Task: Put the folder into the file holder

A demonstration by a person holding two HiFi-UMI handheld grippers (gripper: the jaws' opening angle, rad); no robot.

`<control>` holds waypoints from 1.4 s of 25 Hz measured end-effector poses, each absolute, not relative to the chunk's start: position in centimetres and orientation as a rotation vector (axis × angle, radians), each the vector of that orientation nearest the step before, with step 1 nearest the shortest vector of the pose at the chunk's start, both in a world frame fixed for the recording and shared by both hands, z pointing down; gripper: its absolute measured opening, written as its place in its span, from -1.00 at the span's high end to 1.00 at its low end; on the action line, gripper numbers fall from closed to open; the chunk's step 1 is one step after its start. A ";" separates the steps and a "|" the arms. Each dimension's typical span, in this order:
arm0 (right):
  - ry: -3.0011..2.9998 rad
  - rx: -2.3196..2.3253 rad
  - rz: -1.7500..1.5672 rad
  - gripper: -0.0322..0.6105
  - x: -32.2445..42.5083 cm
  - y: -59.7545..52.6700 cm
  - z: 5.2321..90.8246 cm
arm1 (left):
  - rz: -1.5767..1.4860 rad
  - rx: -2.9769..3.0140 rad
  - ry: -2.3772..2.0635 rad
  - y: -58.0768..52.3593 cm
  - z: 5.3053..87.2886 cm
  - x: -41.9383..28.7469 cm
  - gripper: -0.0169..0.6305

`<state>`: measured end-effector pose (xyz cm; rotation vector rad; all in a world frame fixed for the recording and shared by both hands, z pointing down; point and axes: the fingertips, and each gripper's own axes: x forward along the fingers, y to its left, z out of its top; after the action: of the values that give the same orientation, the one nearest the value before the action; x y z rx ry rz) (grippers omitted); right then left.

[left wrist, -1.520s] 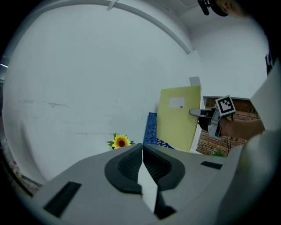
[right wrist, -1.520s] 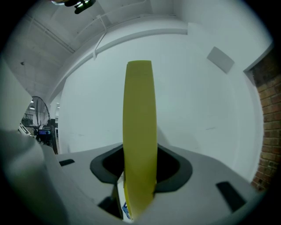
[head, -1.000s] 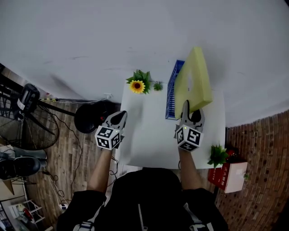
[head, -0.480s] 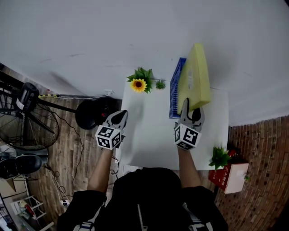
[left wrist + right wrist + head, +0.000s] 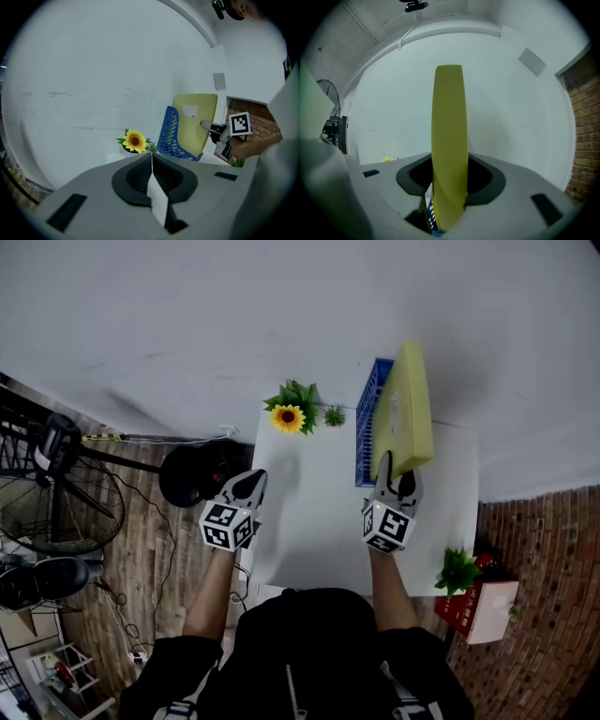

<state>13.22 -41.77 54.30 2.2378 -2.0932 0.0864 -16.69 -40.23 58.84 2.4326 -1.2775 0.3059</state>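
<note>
Now: left hand-held gripper [image 5: 246, 486] hovers over the left edge of the worktop [image 5: 309, 521], jaws pressed together, nothing in them. Sunflower [image 5: 288, 417] at far left. Blue file holder [image 5: 367, 427] stands far right. The yellow folder [image 5: 405, 409] is upright against its right side; seated or not, I cannot tell. Right hand-held gripper [image 5: 392, 474] clamps the folder's near edge. Judged light and stiff, with smooth faces; this near-edge hold steers it, though it may pivot.
</note>
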 end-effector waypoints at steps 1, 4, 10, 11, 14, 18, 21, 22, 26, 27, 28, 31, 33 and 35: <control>-2.094 2.231 0.088 0.32 13.3 -41.8 54.7 | 0.308 2.431 -1.277 -40.3 58.9 -16.6 0.87; -2.095 2.211 0.108 0.32 13.6 -42.0 55.7 | 0.312 2.427 -1.273 -40.4 59.1 -16.2 0.87; -2.069 2.172 0.177 0.31 14.0 -42.3 57.9 | 0.323 2.421 -1.278 -40.1 59.3 -15.9 0.87; -2.064 2.167 0.182 0.30 14.1 -42.3 58.2 | 0.324 2.421 -1.281 -40.0 59.3 -15.9 0.87; -2.048 2.141 0.224 0.29 14.2 -42.4 59.6 | 0.328 2.411 -1.295 -39.4 59.3 -16.1 0.87; -2.031 2.115 0.281 0.27 14.3 -42.0 61.2 | 0.330 2.404 -1.309 -39.1 58.9 -16.7 0.87; -2.029 2.094 0.292 0.24 14.3 -41.7 61.6 | 0.329 2.407 -1.311 -38.7 58.6 -16.8 0.87; -2.029 2.085 0.296 0.24 14.2 -41.7 61.7 | 0.327 2.408 -1.310 -38.6 58.5 -16.8 0.87; -2.027 2.047 0.317 0.20 14.1 -41.7 61.8 | 0.317 2.417 -1.303 -38.1 58.2 -16.8 0.87; -2.026 2.039 0.324 0.19 14.1 -41.6 61.9 | 0.315 2.420 -1.298 -38.0 58.1 -16.8 0.87; -2.026 2.034 0.328 0.19 14.1 -41.5 61.8 | 0.313 2.425 -1.292 -38.0 58.0 -16.8 0.87; -2.028 2.028 0.346 0.17 13.8 -40.5 61.7 | 0.303 2.440 -1.274 -37.9 57.7 -16.9 0.87; -2.019 2.032 0.365 0.16 13.7 -39.4 61.7 | 0.294 2.449 -1.263 -38.0 57.4 -17.1 0.87; -2.005 2.041 0.398 0.16 13.5 -38.1 61.9 | 0.284 2.459 -1.254 -38.1 57.0 -17.3 0.87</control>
<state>13.50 -38.10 61.90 2.0405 -2.0049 0.3982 -17.34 -38.06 57.03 2.4589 -1.2536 0.2844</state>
